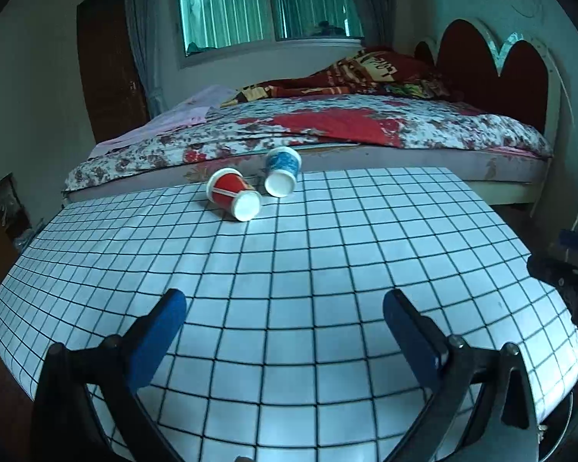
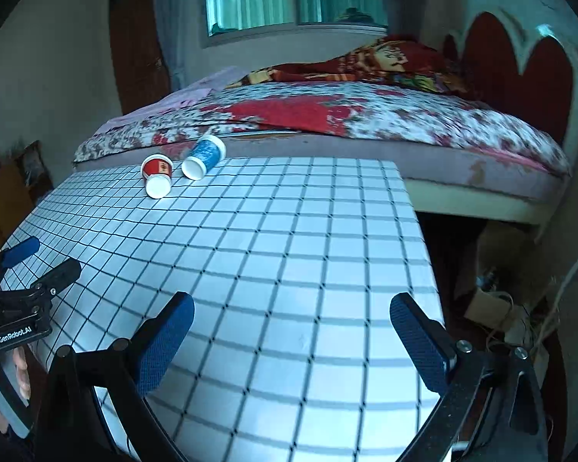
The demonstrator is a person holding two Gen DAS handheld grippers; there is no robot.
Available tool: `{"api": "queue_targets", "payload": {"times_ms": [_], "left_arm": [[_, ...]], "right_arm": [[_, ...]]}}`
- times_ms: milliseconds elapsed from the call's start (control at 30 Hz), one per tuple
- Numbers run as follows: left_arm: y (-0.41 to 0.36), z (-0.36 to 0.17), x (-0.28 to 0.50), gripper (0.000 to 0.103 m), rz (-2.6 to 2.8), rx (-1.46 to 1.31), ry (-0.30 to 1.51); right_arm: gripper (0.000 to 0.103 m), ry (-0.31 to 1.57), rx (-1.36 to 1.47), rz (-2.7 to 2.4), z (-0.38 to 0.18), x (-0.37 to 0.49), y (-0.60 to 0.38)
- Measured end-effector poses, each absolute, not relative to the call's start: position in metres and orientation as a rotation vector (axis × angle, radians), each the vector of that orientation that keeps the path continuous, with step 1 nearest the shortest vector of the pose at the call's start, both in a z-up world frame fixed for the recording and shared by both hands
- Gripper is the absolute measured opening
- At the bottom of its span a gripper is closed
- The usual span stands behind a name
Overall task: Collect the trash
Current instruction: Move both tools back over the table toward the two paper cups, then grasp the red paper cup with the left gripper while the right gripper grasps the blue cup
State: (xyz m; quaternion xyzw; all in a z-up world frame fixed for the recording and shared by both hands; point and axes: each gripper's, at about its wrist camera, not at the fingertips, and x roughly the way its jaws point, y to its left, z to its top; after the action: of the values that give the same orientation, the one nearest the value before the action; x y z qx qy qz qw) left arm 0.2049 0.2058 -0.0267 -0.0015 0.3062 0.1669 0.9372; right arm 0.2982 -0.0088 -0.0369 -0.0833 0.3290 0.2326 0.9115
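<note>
The red paper cup (image 1: 233,193) lies on its side on the checked tablecloth (image 1: 327,269), far ahead of the left gripper (image 1: 285,321), near the far edge of the table. Its long axis runs toward the camera and a little to the right; the white bottom faces the gripper and the open mouth faces the bed (image 1: 327,131). The blue paper cup (image 1: 282,171) lies just beside it, to the right and a little farther away, also on its side, with the white bottom toward the gripper and the mouth toward the bed. Whether the two cups touch, I cannot tell.

The left gripper hangs over the near part of the table with its blue pads (image 1: 162,331) wide apart, and it holds nothing. The right gripper (image 2: 291,331) is also spread wide and empty, over the near right part of the table; from it both cups are far ahead and to the left.
</note>
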Motion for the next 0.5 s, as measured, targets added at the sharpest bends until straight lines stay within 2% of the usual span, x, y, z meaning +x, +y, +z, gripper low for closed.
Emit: {"api": "queue_targets", "payload": {"times_ms": [500], "left_arm": [[0.316, -0.061, 0.356, 0.088, 0.407, -0.176, 0.686]], "right_arm": [[0.102, 0.772, -0.291, 0.526, -0.072, 0.469, 0.143]]}}
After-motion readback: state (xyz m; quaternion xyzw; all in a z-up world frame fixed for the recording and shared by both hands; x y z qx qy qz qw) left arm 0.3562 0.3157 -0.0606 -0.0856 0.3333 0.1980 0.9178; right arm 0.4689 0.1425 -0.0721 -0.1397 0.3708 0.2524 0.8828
